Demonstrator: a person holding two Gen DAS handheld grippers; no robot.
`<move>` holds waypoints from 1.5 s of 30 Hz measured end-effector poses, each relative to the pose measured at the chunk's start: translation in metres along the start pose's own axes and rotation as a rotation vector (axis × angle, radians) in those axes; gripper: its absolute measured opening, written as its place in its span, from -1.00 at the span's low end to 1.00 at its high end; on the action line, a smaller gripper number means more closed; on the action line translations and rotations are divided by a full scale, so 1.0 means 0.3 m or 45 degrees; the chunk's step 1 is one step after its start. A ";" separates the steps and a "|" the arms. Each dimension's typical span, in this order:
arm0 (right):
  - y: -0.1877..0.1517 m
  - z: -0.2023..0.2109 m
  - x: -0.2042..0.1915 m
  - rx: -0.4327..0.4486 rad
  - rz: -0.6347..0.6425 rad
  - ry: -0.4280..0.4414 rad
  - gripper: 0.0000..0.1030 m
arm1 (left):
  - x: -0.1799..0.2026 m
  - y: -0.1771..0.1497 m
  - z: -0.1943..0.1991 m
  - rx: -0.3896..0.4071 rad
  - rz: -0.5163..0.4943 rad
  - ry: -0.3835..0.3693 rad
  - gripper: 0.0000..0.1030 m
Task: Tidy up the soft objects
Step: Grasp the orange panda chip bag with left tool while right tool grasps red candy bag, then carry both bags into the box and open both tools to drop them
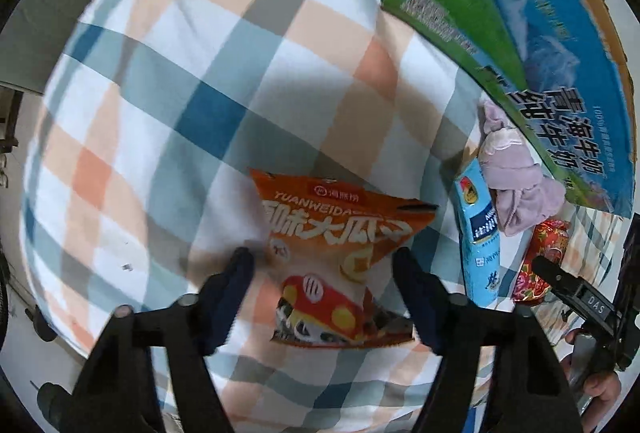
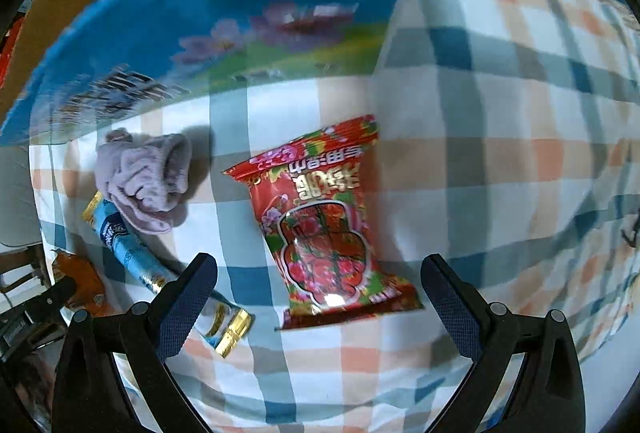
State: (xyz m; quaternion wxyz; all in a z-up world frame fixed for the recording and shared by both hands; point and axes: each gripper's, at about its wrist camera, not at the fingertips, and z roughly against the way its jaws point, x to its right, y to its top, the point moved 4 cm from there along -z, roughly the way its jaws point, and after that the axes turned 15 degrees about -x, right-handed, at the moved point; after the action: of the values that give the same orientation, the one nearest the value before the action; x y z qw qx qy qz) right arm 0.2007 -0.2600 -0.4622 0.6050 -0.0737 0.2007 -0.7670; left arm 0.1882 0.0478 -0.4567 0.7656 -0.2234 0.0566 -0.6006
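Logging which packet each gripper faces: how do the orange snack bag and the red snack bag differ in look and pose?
The orange snack bag carries white lettering and a red-and-yellow cartoon figure; the red snack bag has a floral print with a clear window. The orange one lies between the open left gripper fingers, the red one between those of the open right gripper. Both lie flat on the checked cloth, ungrasped.

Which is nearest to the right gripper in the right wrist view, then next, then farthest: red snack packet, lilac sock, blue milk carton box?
1. Red snack packet, lying between the open fingers of the right gripper.
2. Lilac sock, up to the left.
3. Blue milk carton box, behind the sock, across the top.
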 end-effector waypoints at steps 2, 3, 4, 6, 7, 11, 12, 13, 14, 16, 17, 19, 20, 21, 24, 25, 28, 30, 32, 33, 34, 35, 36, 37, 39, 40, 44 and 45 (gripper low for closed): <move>0.011 -0.025 0.003 -0.022 0.000 0.008 0.76 | 0.002 -0.002 -0.031 -0.023 0.006 -0.016 0.11; 0.013 -0.035 0.003 -0.033 0.002 0.010 0.70 | 0.003 -0.004 -0.039 -0.022 0.005 -0.006 0.06; 0.014 -0.043 0.004 -0.043 0.003 0.004 0.60 | 0.007 -0.011 -0.049 -0.017 0.002 0.010 0.04; 0.012 -0.055 0.008 -0.058 0.006 -0.001 0.41 | 0.019 -0.027 -0.057 -0.005 -0.003 0.045 -0.16; 0.008 -0.062 0.010 -0.065 0.011 -0.005 0.34 | 0.023 -0.032 -0.057 0.001 -0.008 0.056 -0.17; -0.007 -0.069 0.023 -0.065 0.012 -0.017 0.12 | 0.070 -0.078 -0.039 0.050 -0.034 0.097 -0.25; -0.011 -0.068 0.026 -0.066 0.010 -0.021 0.06 | 0.096 -0.084 -0.030 0.056 -0.044 0.097 -0.26; -0.018 -0.068 0.032 -0.066 0.006 -0.007 0.01 | 0.117 -0.100 -0.030 0.061 -0.054 0.098 -0.27; -0.024 -0.069 0.036 -0.068 0.005 0.003 0.00 | 0.112 -0.108 -0.021 0.066 -0.068 0.103 -0.27; -0.057 -0.078 0.041 -0.070 0.005 0.005 -0.02 | 0.145 -0.140 -0.018 0.070 -0.098 0.105 -0.28; -0.065 -0.076 0.038 -0.068 0.008 0.004 -0.03 | 0.166 -0.161 -0.019 0.071 -0.114 0.109 -0.28; -0.085 -0.073 0.036 -0.073 0.016 0.008 -0.04 | 0.201 -0.193 -0.008 0.079 -0.147 0.103 -0.29; -0.098 -0.075 0.032 -0.074 0.017 0.014 -0.05 | 0.224 -0.211 0.001 0.085 -0.165 0.101 -0.29; -0.112 -0.077 0.031 -0.075 0.019 0.014 -0.05 | 0.247 -0.229 0.007 0.088 -0.183 0.098 -0.29; -0.175 -0.064 0.005 -0.064 0.030 0.044 -0.06 | 0.328 -0.285 0.055 0.112 -0.253 0.079 -0.29; -0.200 -0.047 0.000 -0.056 0.040 0.062 -0.06 | 0.359 -0.300 0.084 0.120 -0.286 0.071 -0.29; -0.268 0.022 -0.018 -0.021 0.076 0.118 -0.06 | 0.448 -0.291 0.163 0.135 -0.364 0.056 -0.29; -0.304 0.086 -0.037 0.022 0.106 0.156 -0.06 | 0.515 -0.274 0.224 0.156 -0.415 0.057 -0.29; -0.325 0.170 -0.058 0.069 0.132 0.189 -0.06 | 0.563 -0.253 0.287 0.201 -0.459 0.072 -0.29; -0.321 0.211 -0.067 0.086 0.140 0.204 -0.06 | 0.577 -0.244 0.317 0.223 -0.479 0.080 -0.29; -0.301 0.273 -0.073 0.111 0.152 0.220 -0.06 | 0.602 -0.223 0.363 0.257 -0.500 0.094 -0.29; -0.300 0.312 -0.078 0.131 0.162 0.228 -0.06 | 0.617 -0.204 0.391 0.278 -0.513 0.107 -0.29; -0.297 0.360 -0.087 0.160 0.172 0.235 -0.06 | 0.630 -0.143 0.431 0.295 -0.523 0.118 -0.29; -0.277 0.408 -0.081 0.181 0.179 0.236 -0.06 | 0.644 -0.116 0.462 0.315 -0.529 0.128 -0.29; -0.246 0.480 -0.092 0.214 0.188 0.239 -0.06 | 0.683 -0.062 0.523 0.352 -0.541 0.164 -0.29; -0.225 0.513 -0.105 0.230 0.185 0.230 -0.06 | 0.690 -0.003 0.553 0.360 -0.542 0.173 -0.29; -0.100 0.591 -0.143 0.256 0.168 0.209 -0.06 | 0.703 0.155 0.643 0.358 -0.539 0.229 -0.29; -0.069 0.607 -0.141 0.252 0.167 0.201 -0.06 | 0.704 0.197 0.652 0.352 -0.532 0.246 -0.29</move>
State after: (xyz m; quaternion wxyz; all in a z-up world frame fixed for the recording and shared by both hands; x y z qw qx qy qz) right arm 0.2578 -0.2555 -0.2831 0.6403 0.0601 0.1757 -0.7454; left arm 0.3680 -0.0877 -0.2676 0.6393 -0.0654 -0.0005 -0.7662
